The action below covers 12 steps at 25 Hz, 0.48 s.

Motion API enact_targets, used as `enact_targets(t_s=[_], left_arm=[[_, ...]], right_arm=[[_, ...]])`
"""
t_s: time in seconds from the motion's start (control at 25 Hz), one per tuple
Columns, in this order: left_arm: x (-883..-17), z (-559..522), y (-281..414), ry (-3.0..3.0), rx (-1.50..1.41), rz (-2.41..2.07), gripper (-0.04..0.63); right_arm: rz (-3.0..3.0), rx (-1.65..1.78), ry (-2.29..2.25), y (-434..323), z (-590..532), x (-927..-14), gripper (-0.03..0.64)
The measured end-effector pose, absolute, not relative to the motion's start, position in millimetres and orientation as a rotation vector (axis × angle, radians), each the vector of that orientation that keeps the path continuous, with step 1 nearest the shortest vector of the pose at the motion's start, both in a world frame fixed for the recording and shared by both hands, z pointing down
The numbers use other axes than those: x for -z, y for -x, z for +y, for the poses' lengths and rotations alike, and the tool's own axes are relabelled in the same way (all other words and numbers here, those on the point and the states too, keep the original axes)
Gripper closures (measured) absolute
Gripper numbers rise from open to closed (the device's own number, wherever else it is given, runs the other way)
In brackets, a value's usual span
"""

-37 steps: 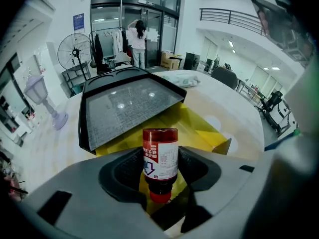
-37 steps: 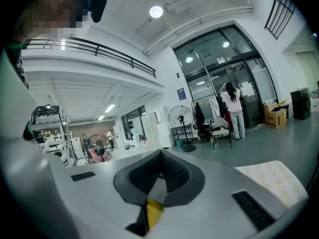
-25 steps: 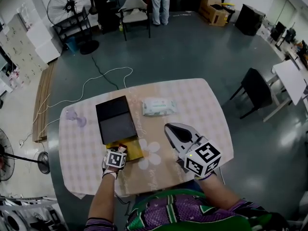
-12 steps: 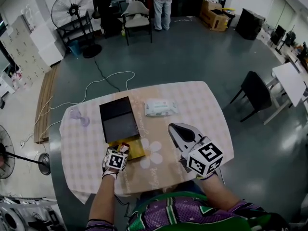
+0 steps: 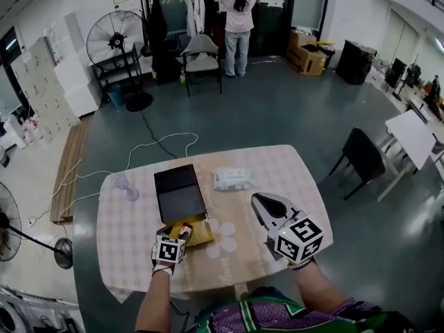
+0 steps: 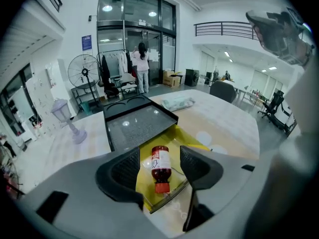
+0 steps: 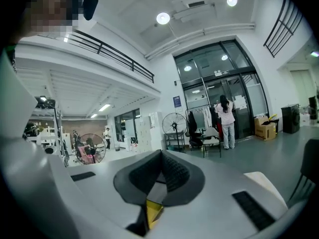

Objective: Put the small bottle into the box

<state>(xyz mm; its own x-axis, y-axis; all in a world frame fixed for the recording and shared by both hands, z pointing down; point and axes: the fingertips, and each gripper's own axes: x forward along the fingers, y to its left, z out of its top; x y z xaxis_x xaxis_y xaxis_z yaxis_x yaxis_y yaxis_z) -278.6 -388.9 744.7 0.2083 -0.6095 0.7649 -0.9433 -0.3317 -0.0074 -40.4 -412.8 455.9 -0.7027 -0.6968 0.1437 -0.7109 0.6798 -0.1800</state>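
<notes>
Left gripper view: left claw (image 6: 159,156) apart, small bottle (image 6: 160,167) lying in box (image 6: 187,141). Probably light and slick, so grip mid-body. Right claw (image 7: 160,158) together.

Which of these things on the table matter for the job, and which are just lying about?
Part of the job:
small bottle of red liquid with red cap, lying in the yellow-lined box
its open black lid
open left gripper

Just lying about:
white wipes pack
small lilac stemmed ornament
</notes>
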Motion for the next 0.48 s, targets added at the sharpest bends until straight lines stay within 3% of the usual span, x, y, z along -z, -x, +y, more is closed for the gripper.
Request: enact_targets(t_s=[0.48], left_arm=[[-636, -341, 278, -2.169, -0.552, -1.576, 0.328]], right_arm=[[-2.849, -0.242, -1.235, 47, -357, -409, 0.611]])
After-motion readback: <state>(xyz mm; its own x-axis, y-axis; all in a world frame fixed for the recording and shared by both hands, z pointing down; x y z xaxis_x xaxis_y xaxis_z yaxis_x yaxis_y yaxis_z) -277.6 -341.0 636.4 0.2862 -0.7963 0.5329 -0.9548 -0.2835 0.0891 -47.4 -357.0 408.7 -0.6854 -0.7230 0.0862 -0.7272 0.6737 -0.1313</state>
